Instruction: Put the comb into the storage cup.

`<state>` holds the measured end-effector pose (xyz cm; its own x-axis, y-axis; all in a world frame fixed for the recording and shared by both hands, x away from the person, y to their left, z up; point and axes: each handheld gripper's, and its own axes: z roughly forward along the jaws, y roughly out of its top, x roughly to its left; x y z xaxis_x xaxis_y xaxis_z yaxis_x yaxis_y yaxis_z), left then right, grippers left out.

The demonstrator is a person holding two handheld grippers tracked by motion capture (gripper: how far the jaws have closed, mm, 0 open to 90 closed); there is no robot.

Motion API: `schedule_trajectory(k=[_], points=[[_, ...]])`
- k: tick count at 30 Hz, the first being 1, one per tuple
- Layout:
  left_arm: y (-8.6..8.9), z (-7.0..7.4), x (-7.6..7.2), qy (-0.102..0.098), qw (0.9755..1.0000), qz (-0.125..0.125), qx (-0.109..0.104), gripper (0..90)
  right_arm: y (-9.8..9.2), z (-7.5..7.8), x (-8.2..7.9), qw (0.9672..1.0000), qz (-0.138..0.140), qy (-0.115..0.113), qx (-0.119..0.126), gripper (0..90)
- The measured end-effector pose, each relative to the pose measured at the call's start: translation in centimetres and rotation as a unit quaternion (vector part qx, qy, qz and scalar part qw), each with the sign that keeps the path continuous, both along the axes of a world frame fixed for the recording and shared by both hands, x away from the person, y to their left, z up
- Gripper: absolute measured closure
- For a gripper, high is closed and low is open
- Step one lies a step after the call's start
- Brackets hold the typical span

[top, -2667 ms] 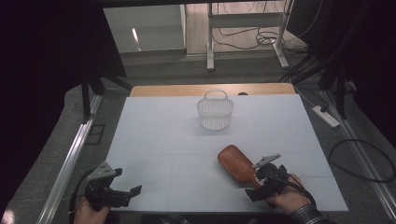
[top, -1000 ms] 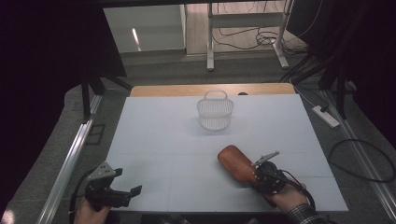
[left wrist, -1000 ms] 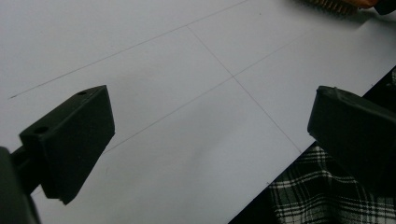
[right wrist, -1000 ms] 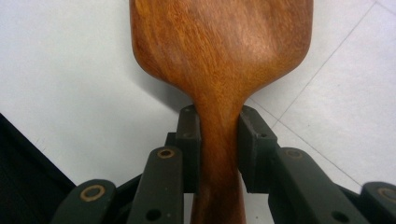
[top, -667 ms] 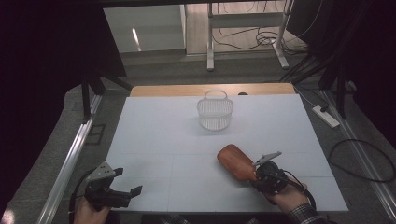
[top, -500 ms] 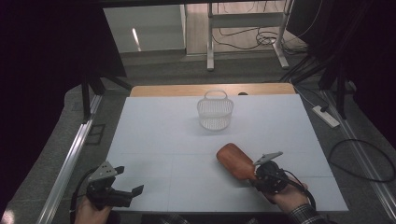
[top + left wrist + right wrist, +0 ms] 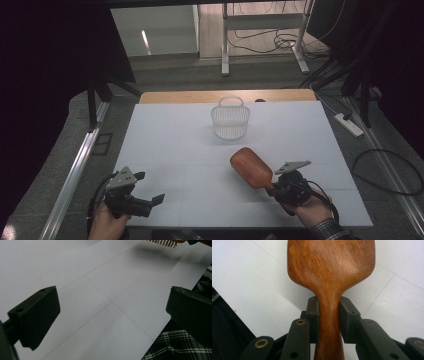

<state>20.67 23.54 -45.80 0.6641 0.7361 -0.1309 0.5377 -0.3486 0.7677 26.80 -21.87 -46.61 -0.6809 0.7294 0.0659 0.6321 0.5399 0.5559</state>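
Note:
A brown wooden hairbrush point(image 7: 251, 167) is held above the white table sheet at the front right, its head pointing up and left toward the basket. My right gripper point(image 7: 278, 188) is shut on its handle; in the right gripper view both pads clamp the neck of the hairbrush point(image 7: 329, 277). A white mesh basket point(image 7: 230, 119) with a handle stands at the middle back of the sheet. My left gripper point(image 7: 150, 190) hovers at the front left corner, jaws wide open with nothing between them. The hairbrush's bristles point(image 7: 162, 242) peek in at the top of the left gripper view.
The white sheet point(image 7: 165, 150) has faint fold lines. A wooden table edge point(image 7: 175, 96) runs behind it. A power strip point(image 7: 349, 124) and cables lie on the floor at right. A metal rail point(image 7: 75, 170) runs along the left side.
The hairbrush has lifted and shifted slightly up-left in my right gripper. My left gripper has edged a little to the right along the front edge.

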Motion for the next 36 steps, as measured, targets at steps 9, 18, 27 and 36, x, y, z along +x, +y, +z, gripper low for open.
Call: schedule_trajectory(k=[9,18,27,36], points=[[-1.7,0.7,1.4,0.013,0.9997,-0.013,-0.018,0.0,-0.2,1.1,0.0,0.9994,-0.001,-0.015,0.032,72.1],[-3.6,1.5,3.0,0.013,0.9987,-0.04,-0.027,0.0,0.0,2.1,-0.1,0.9986,0.003,-0.034,0.04,72.1],[-5.1,2.4,4.6,0.012,0.9974,-0.056,-0.045,0.0,0.3,2.9,-0.2,0.9972,0.008,-0.05,0.054,72.1],[-6.4,3.2,6.1,0.01,0.9958,-0.068,-0.06,0.0,0.6,3.9,-0.2,0.9946,0.013,-0.078,0.067,72.1]])
